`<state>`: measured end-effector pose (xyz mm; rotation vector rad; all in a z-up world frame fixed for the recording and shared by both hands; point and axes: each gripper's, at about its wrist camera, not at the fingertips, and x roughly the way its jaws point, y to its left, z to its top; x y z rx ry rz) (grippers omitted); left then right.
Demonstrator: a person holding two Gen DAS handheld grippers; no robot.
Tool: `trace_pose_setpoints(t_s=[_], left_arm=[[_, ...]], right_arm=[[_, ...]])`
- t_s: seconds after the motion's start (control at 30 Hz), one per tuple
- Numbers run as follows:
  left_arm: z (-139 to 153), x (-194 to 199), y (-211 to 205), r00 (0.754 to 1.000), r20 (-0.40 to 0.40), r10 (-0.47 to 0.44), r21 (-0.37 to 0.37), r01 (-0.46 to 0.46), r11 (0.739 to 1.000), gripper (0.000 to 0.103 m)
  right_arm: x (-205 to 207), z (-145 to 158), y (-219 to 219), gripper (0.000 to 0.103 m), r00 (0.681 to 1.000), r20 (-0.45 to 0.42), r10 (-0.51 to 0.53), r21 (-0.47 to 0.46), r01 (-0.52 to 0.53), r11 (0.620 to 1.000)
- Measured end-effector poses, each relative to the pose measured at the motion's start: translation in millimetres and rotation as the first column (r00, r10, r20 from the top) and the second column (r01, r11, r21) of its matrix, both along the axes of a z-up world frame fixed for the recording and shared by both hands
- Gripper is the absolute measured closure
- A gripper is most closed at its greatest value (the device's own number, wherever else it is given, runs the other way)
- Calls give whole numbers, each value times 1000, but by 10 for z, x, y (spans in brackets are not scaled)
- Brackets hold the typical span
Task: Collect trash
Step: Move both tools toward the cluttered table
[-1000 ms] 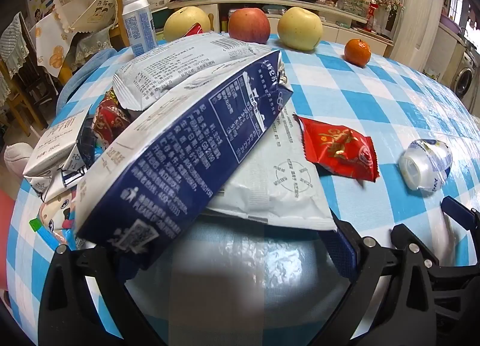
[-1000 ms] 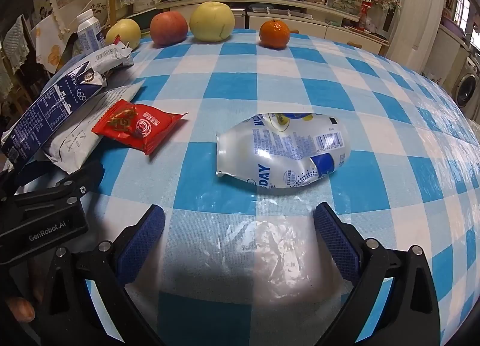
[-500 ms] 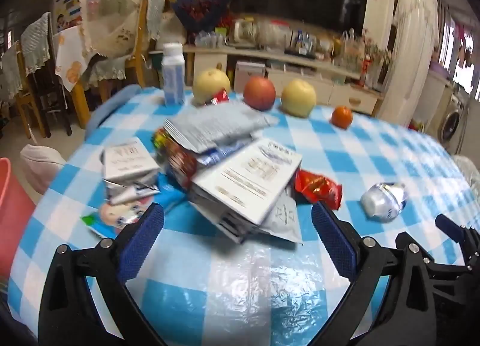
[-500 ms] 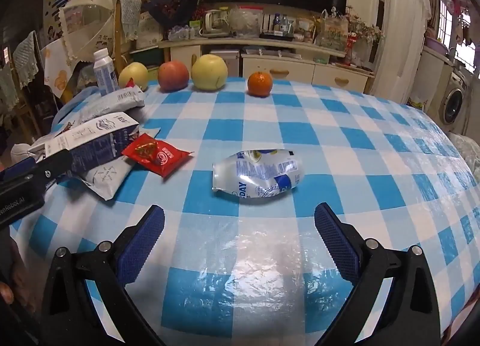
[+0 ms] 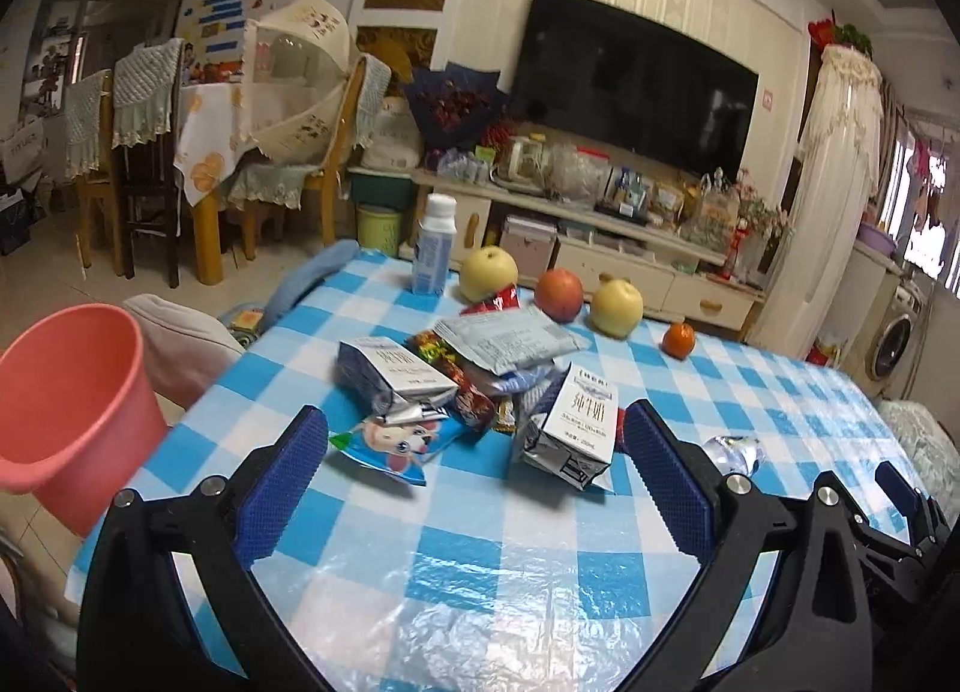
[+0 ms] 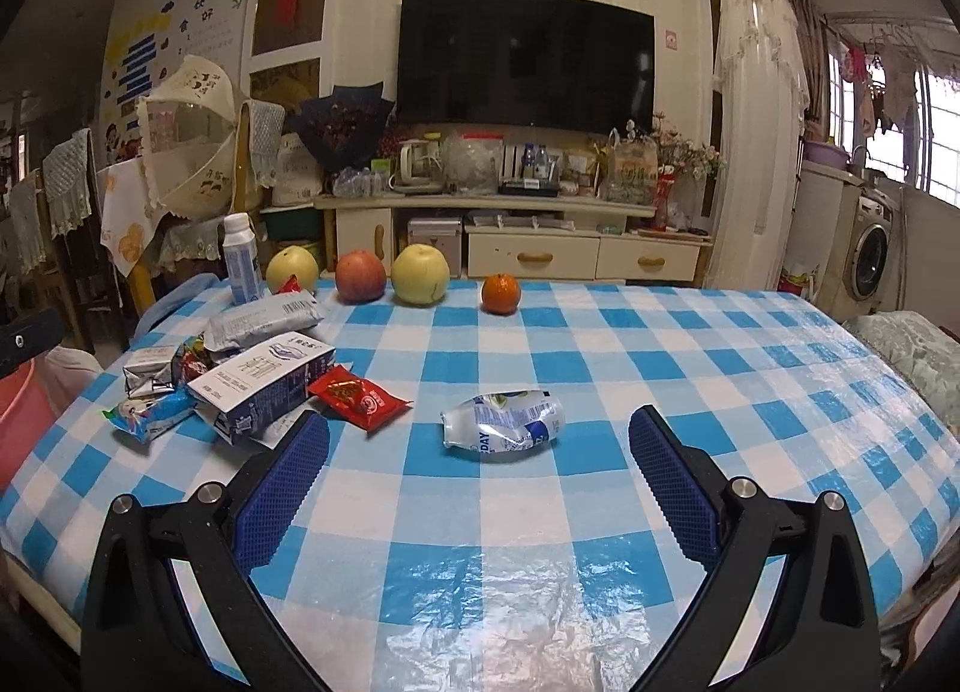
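Left wrist view: you are holding the left gripper with jaws wide, empty, over the checked desk; trash pile lying ahead, pink bin standing far left. Right wrist view: right gripper, jaws wide, empty; crushed bottle lying between them, farther off; red wrapper to its left.

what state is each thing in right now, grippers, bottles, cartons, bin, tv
left gripper: open, holding nothing
right gripper: open, holding nothing
clear plastic bottle: crushed, lying on its side
white bottle: upright, cap on
milk carton: flattened, lying down
second carton: crumpled, on its side
red snack packet: lying flat
pink bin: upright, mouth open
tv: screen dark
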<state>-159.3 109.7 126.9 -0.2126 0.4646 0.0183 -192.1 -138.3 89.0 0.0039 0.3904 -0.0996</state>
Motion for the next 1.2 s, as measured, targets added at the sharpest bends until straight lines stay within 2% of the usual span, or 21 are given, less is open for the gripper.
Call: trace_pose_setpoints(t_s=[0.2,0.37,0.87,1.2], left_arm=[[131,-309,175,998,55,24,-11,-24,1000,4],[200,-506,285,994,99,53,-13,-52,999,4],[248,-710,355,988,145,58,29,-63,998,4],[166,-642,288,991,124,41,65,-49,997,4]], right_arm=[[-274,143,109,4,996,85,-4,-30,7,1000],[-421,195,199,4,994,109,-9,-45,14,999],[-515,165,292,4,994,112,-13,-84,23,996],[-419,66,272,4,997,76,-7,-114,16,993]])
